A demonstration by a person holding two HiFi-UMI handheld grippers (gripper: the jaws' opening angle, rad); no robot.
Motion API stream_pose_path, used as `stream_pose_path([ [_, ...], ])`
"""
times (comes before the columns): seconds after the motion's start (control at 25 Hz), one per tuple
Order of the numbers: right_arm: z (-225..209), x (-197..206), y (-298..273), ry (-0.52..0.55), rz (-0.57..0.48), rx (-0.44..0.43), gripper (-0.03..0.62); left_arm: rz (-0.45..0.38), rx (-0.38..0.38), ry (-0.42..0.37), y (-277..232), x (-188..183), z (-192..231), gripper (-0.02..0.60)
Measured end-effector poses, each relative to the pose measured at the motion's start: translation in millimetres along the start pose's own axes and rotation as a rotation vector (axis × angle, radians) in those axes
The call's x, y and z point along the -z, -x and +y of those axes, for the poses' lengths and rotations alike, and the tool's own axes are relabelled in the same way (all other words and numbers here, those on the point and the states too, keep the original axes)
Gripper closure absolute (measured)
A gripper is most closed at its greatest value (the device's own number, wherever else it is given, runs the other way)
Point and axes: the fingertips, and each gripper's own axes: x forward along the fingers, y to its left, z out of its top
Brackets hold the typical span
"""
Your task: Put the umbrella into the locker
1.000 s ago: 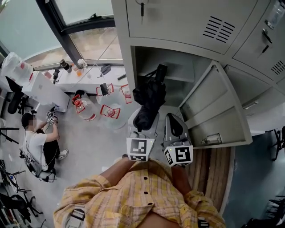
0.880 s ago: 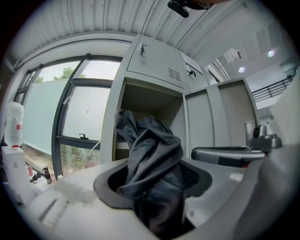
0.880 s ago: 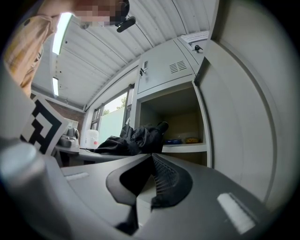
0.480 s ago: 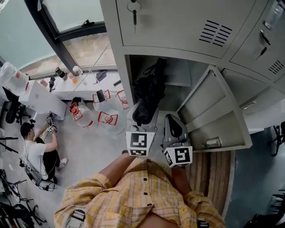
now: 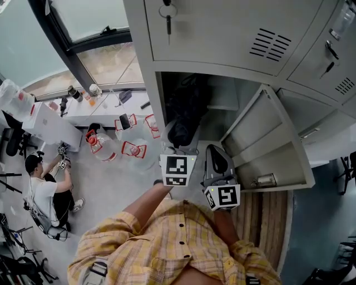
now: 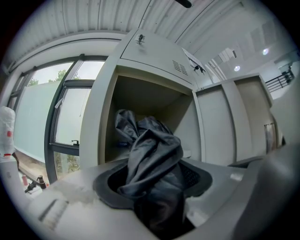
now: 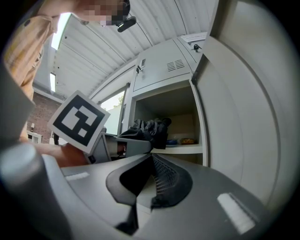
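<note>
A folded black umbrella [image 5: 182, 114] points up into the open locker compartment [image 5: 222, 92], its upper part inside the opening. My left gripper [image 5: 177, 148] is shut on its lower end, just below the compartment's edge. In the left gripper view the dark fabric [image 6: 152, 164] bunches between the jaws of the left gripper [image 6: 154, 192], in front of the locker opening [image 6: 136, 108]. My right gripper [image 5: 214, 153] hangs to the right of it, beside the open door [image 5: 267, 145]. In its own view the right gripper [image 7: 150, 161] has its jaws together with nothing between them, and the umbrella [image 7: 150, 129] shows ahead.
The grey door swings out to the right. A key [image 5: 167, 14] hangs in the locker door above. A shelf [image 7: 185, 149] with small items crosses the compartment. At left are a window, a white table [image 5: 83, 108], water jugs [image 5: 100, 142] and a person [image 5: 47, 181] on the floor.
My left gripper has carried the umbrella up and forward, so its top now sits deeper inside the compartment. The right gripper has stayed where it was.
</note>
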Motion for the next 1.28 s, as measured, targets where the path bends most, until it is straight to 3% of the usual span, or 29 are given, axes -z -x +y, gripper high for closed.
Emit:
stream_pose_path([
  [0.6,-4,3,5,0.009,0.01,0.025,0.605,-0.024,-0.019,-0.042,-37,-17,12,0.324],
  [1.28,-20,9,8,-0.005,0.009,0.055,0.605,-0.041,-0.073,-0.164,-84,-28,15,0.321],
])
